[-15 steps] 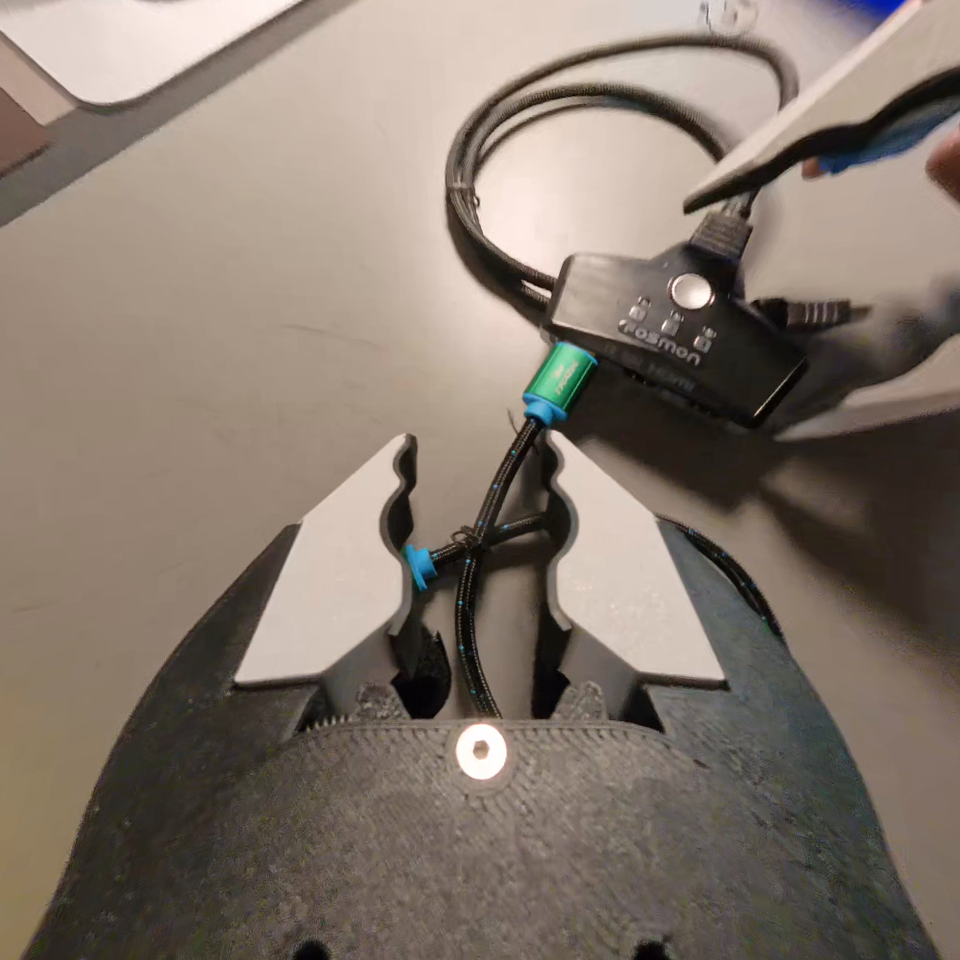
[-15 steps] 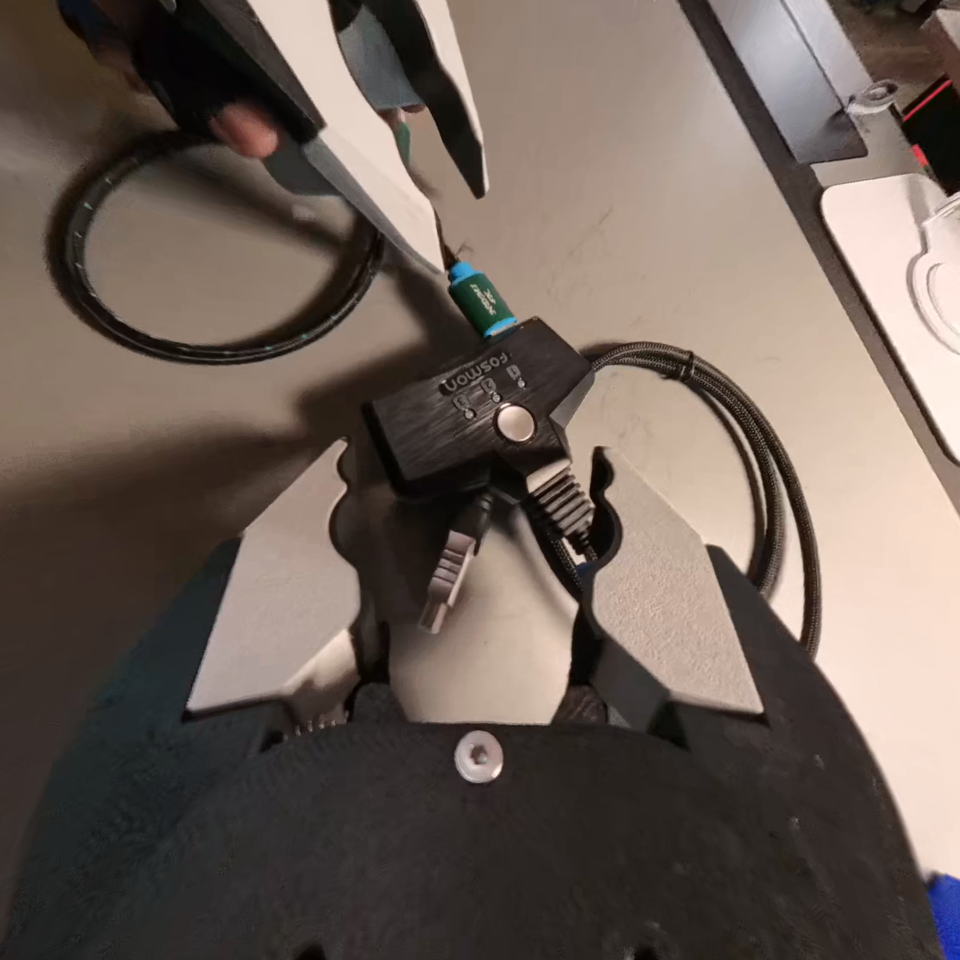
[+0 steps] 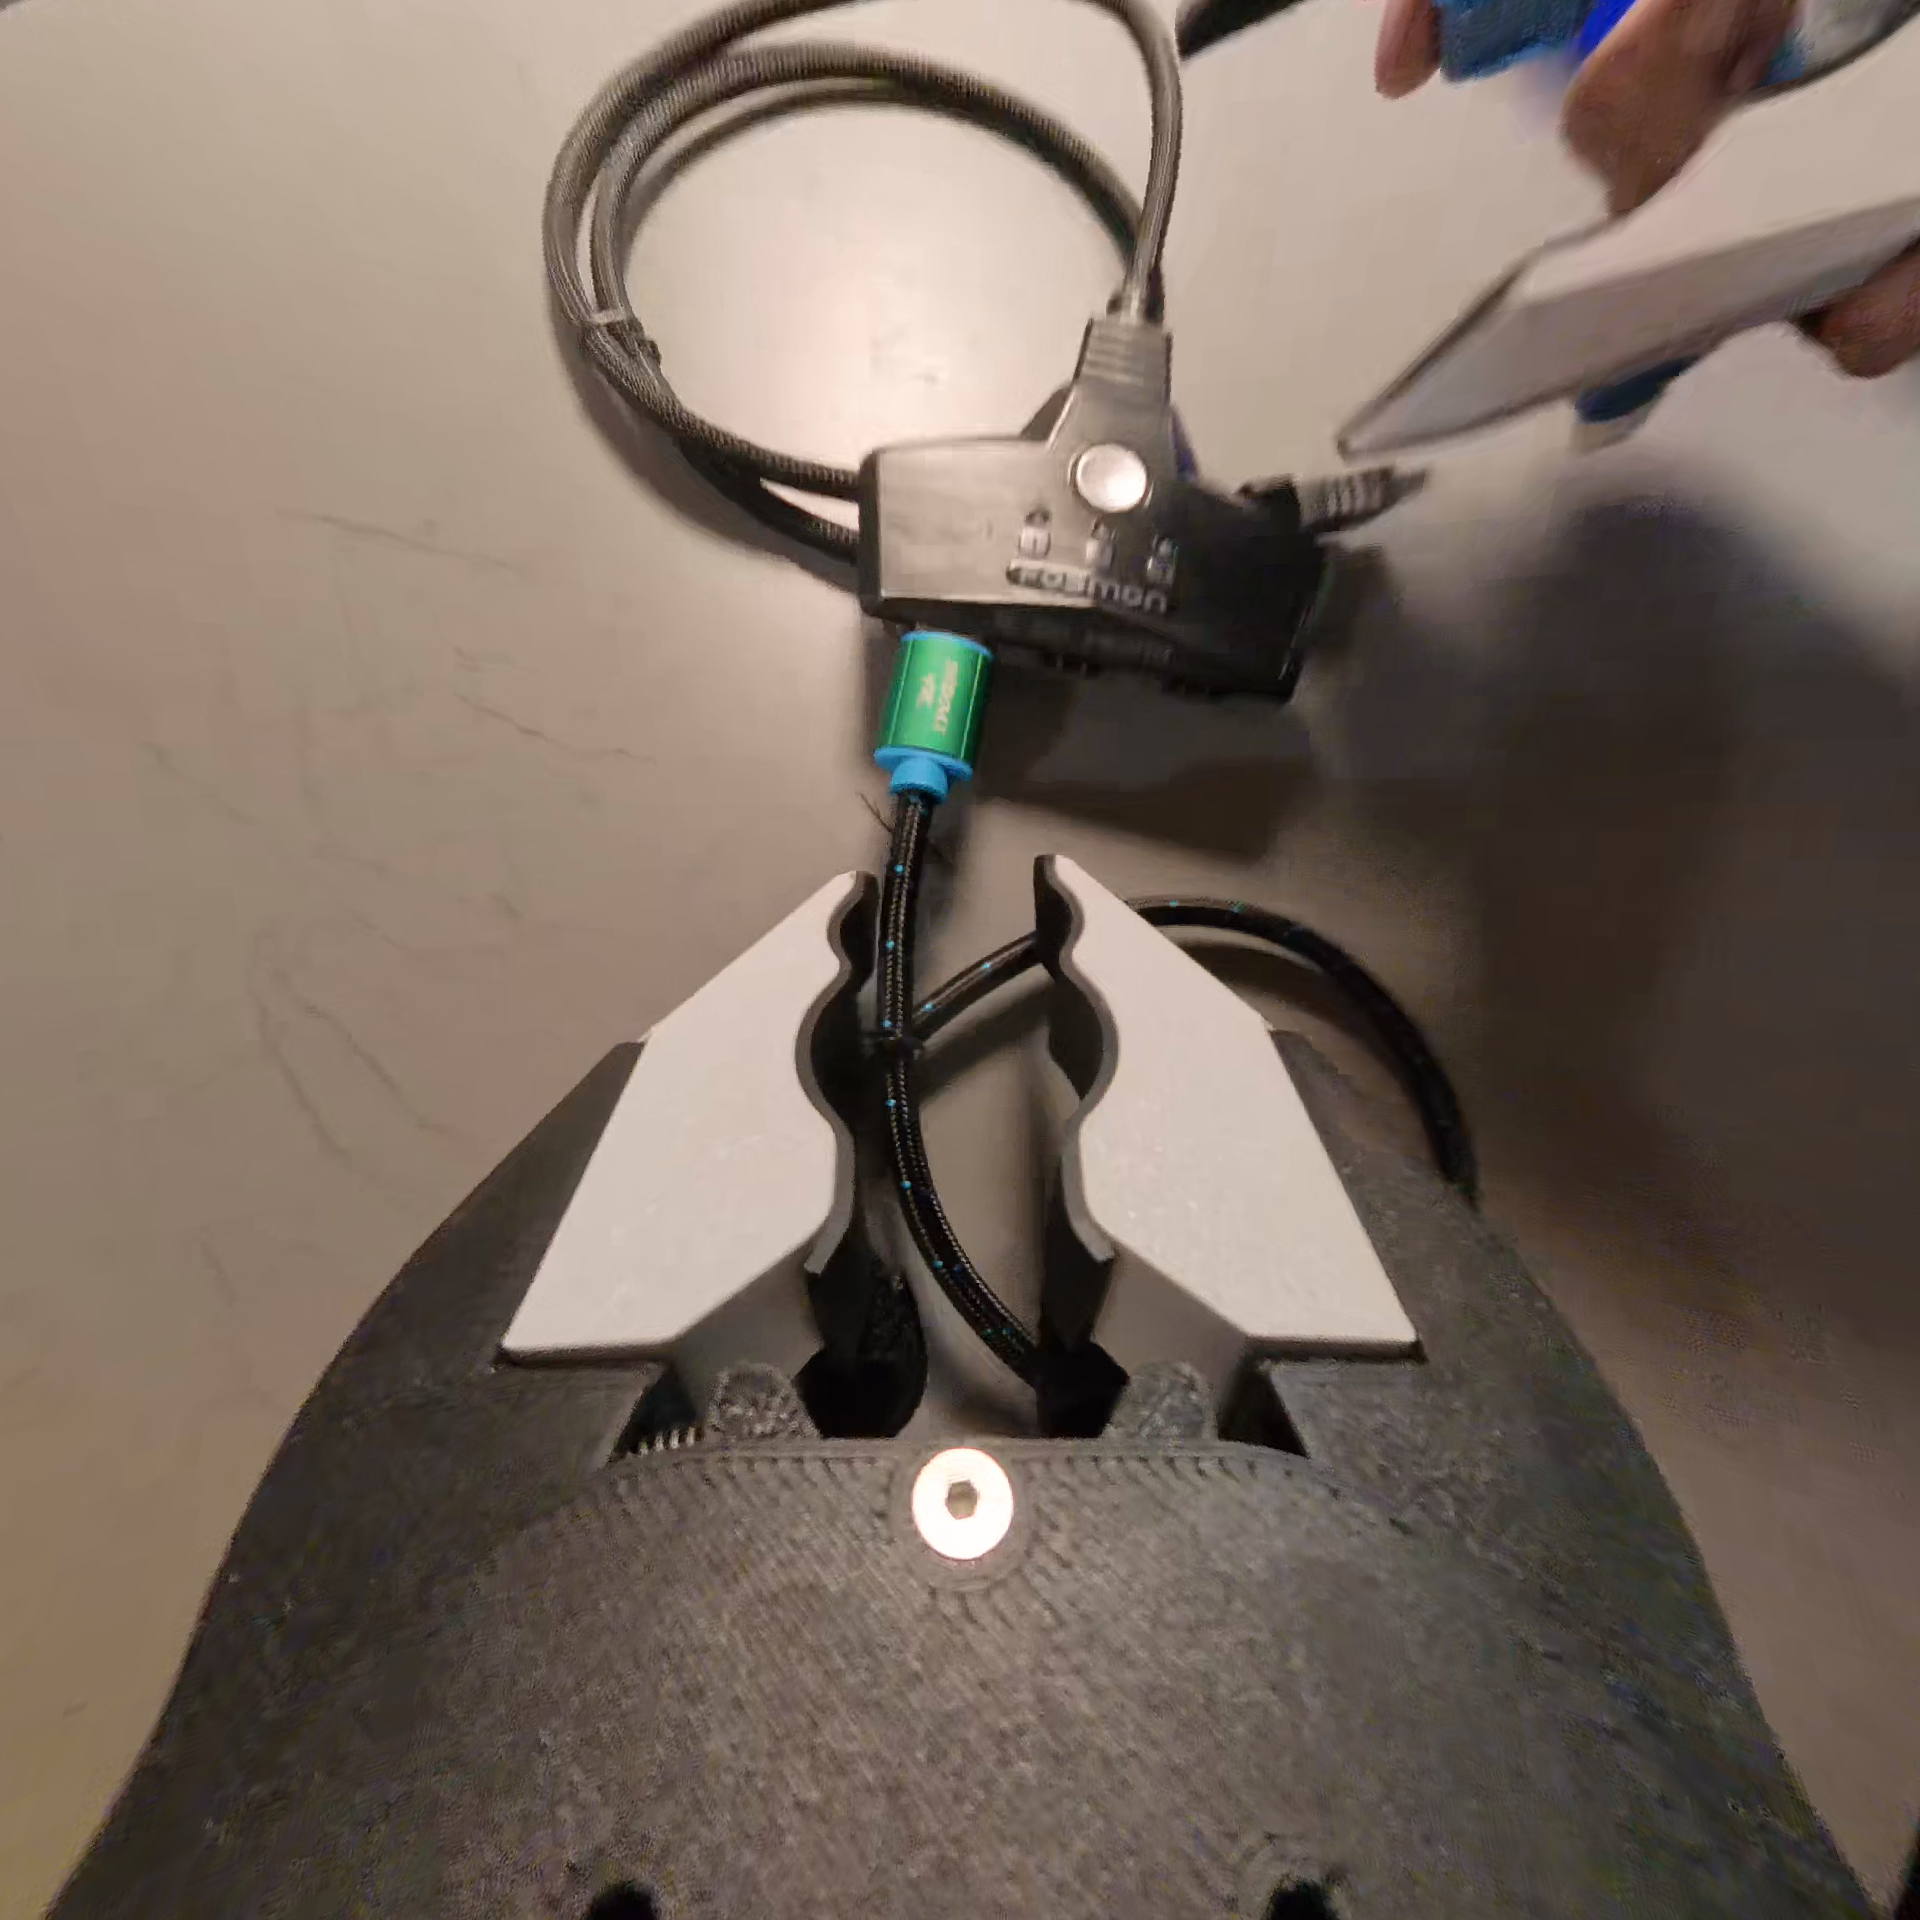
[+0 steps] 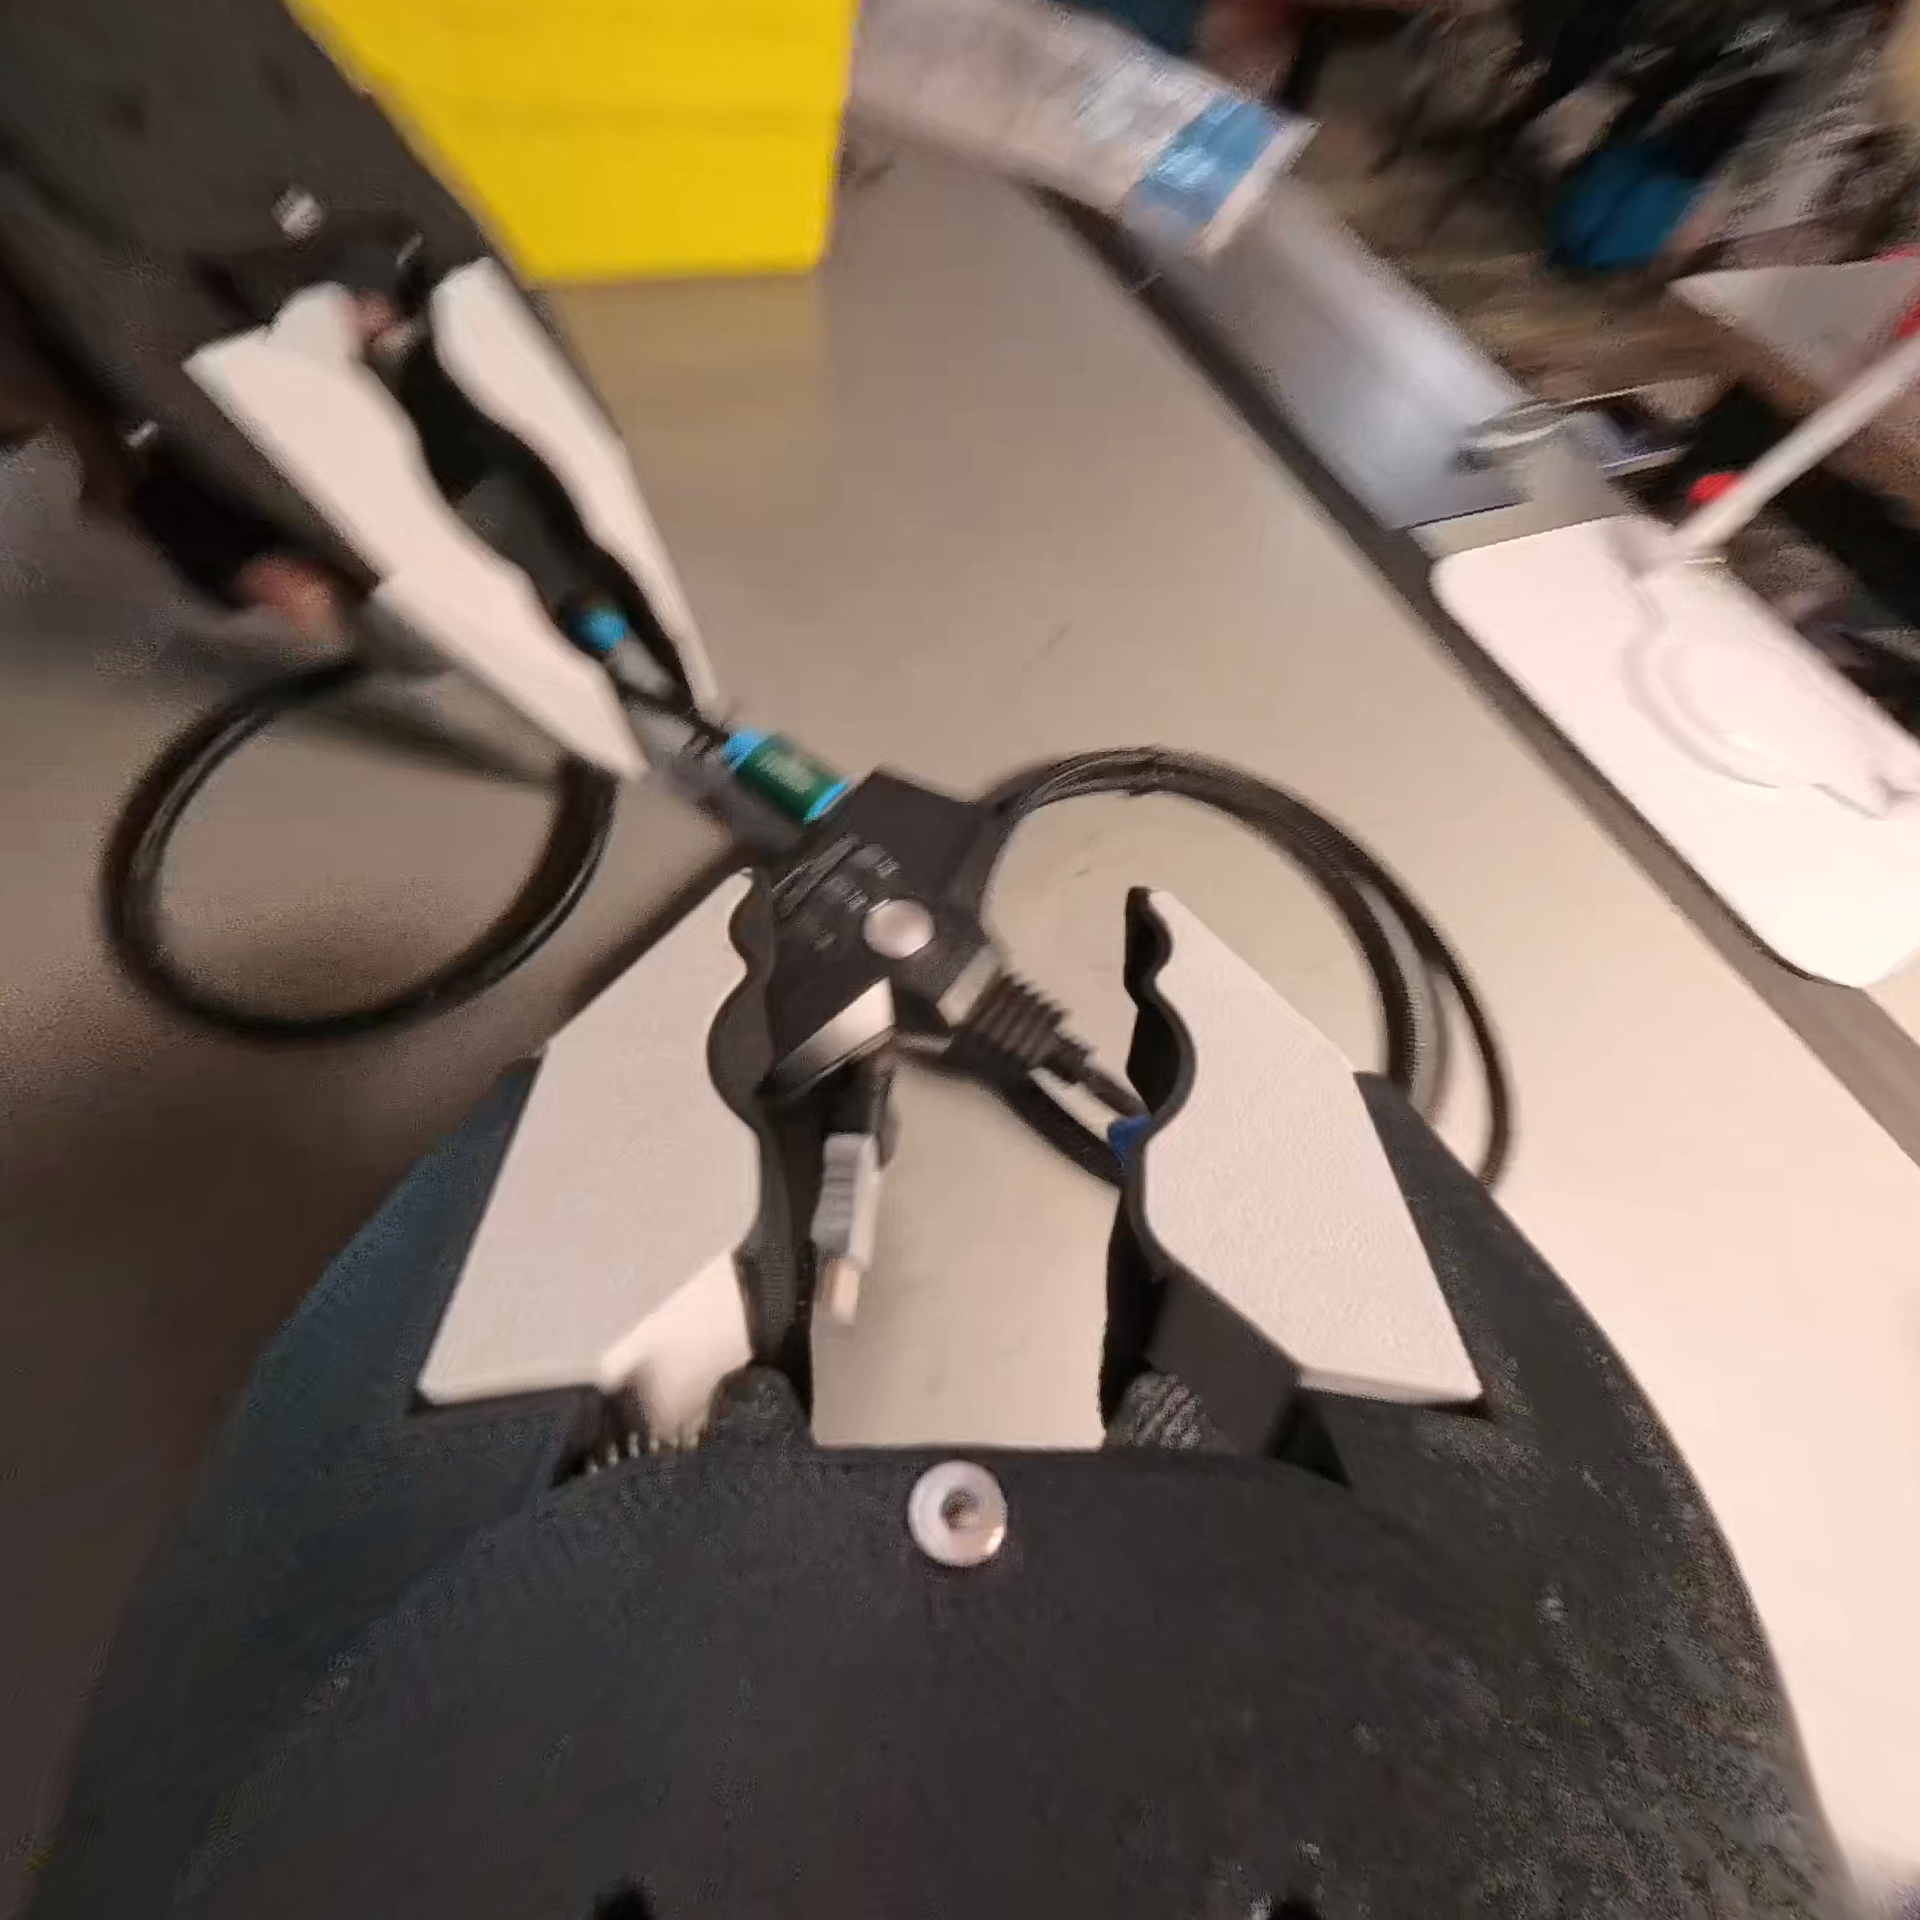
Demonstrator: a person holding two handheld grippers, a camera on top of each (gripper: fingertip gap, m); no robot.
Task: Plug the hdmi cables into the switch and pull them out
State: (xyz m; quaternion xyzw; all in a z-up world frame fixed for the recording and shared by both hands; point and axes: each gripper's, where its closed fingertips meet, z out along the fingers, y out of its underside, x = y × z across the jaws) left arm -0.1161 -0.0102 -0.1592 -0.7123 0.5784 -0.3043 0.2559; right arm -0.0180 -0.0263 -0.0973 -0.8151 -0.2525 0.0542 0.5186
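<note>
Left wrist view: green HDMI plug (image 3: 932, 707) seated in the switch (image 3: 1091, 566), both of my tongs off it.

My left tongs (image 3: 945, 883) stand apart, straddling the braided black-and-blue cable (image 3: 896, 935) just behind the plug; the cable runs along one finger's inner face but nothing pinches it, so I read this as lining up on the cable axis for a straight pull-out. The switch lies flat on the table (image 3: 364, 623), its own grey lead (image 3: 727, 135) coiled behind it. In the blurred right wrist view my right tongs (image 4: 940, 904) are also apart, with the switch's rear end (image 4: 883, 894) and its stubby cables between the fingers but not clamped, likely placed to brace the body so it won't slide when the plug comes out. Yellow box (image 4: 644, 125) sits well beyond.
</note>
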